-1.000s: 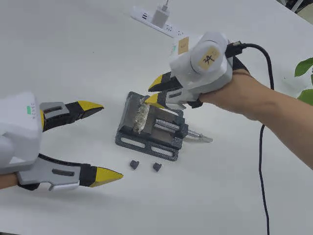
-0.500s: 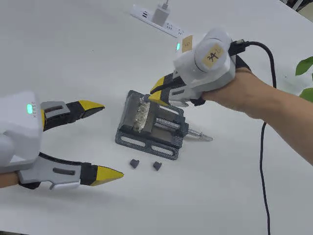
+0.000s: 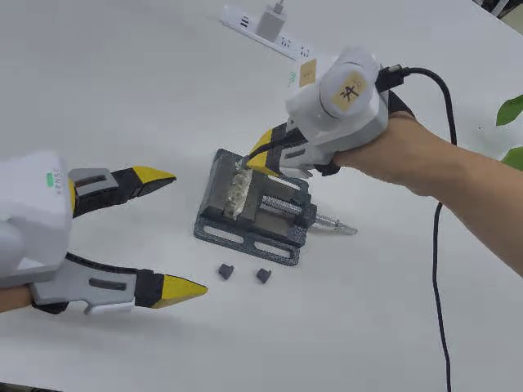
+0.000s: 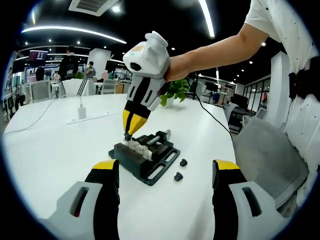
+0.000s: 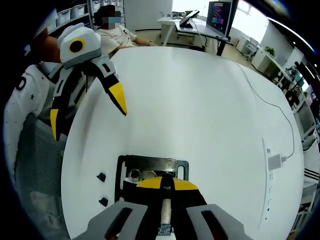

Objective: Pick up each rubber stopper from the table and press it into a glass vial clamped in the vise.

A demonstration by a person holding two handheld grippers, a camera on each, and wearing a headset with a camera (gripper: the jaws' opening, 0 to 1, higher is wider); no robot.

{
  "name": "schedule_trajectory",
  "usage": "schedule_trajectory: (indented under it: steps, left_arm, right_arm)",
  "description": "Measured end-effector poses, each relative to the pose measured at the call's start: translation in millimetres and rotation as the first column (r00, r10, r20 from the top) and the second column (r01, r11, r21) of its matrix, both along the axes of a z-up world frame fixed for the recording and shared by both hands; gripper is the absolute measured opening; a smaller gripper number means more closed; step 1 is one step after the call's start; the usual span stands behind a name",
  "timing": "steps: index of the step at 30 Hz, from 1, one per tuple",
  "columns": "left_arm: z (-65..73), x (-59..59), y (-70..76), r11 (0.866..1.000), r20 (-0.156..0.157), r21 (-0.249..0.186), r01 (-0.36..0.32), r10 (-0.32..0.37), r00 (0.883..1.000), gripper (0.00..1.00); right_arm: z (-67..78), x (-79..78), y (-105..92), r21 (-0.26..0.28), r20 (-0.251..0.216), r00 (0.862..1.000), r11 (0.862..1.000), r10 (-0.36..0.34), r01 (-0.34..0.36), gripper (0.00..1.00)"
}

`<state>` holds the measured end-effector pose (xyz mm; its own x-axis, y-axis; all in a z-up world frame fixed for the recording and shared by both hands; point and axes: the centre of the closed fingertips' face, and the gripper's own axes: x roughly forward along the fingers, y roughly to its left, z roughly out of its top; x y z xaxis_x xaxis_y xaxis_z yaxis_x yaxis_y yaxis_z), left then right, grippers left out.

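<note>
A dark vise (image 3: 278,233) stands mid-table with glass vials (image 3: 235,194) clamped in it. My right gripper (image 3: 255,157) hangs over the far end of the vials, shut on a small dark rubber stopper (image 4: 128,136) that touches the top of a vial. In its own view the right gripper (image 5: 167,183) has its jaws together above the vials (image 5: 135,174). Two loose stoppers (image 3: 225,271) (image 3: 262,276) lie on the table in front of the vise. My left gripper (image 3: 176,231) is held open left of the vise, with nothing between its fingers.
A white power strip with a charger (image 3: 261,28) lies at the far edge. A black cable (image 3: 437,245) trails from the right gripper along the right side. Plant leaves (image 3: 511,110) show at the right edge. The vise screw (image 3: 335,228) sticks out to the right.
My right gripper has come down a little onto the vials and its jaws stand closer together. The left gripper and the loose stoppers have stayed put.
</note>
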<state>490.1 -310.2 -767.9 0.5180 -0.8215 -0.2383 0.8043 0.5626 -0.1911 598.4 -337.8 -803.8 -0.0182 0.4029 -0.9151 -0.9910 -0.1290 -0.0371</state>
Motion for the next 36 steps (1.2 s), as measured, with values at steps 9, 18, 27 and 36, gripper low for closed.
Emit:
schedule_trajectory:
  steps: [9, 18, 27, 36]
  left_arm:
    - [2.3, 1.7, -1.5, 1.000, 0.004, -0.005, 0.003, -0.003, 1.000, 0.74]
    - [3.6, 2.1, -2.3, 1.000, 0.005, -0.006, 0.006, -0.006, 1.000, 0.74]
    - [5.8, 5.0, -1.2, 1.000, 0.010, -0.009, 0.002, -0.002, 1.000, 0.73]
    - [5.6, 4.6, -0.6, 1.000, 0.010, -0.011, -0.002, 0.002, 1.000, 0.73]
  right_arm:
    - [1.8, -4.0, 1.5, -0.022, -0.010, 1.000, 1.000, -0.008, 0.008, 0.01]
    - [1.7, -2.8, 2.5, -0.060, -0.027, 1.000, 0.998, -0.004, 0.002, 0.00]
    - [3.2, -4.1, 4.2, -0.089, -0.022, 1.000, 0.996, 0.007, -0.009, 0.00]
    - [4.1, -7.4, 2.6, -0.114, -0.008, 1.000, 0.993, 0.017, -0.018, 0.00]
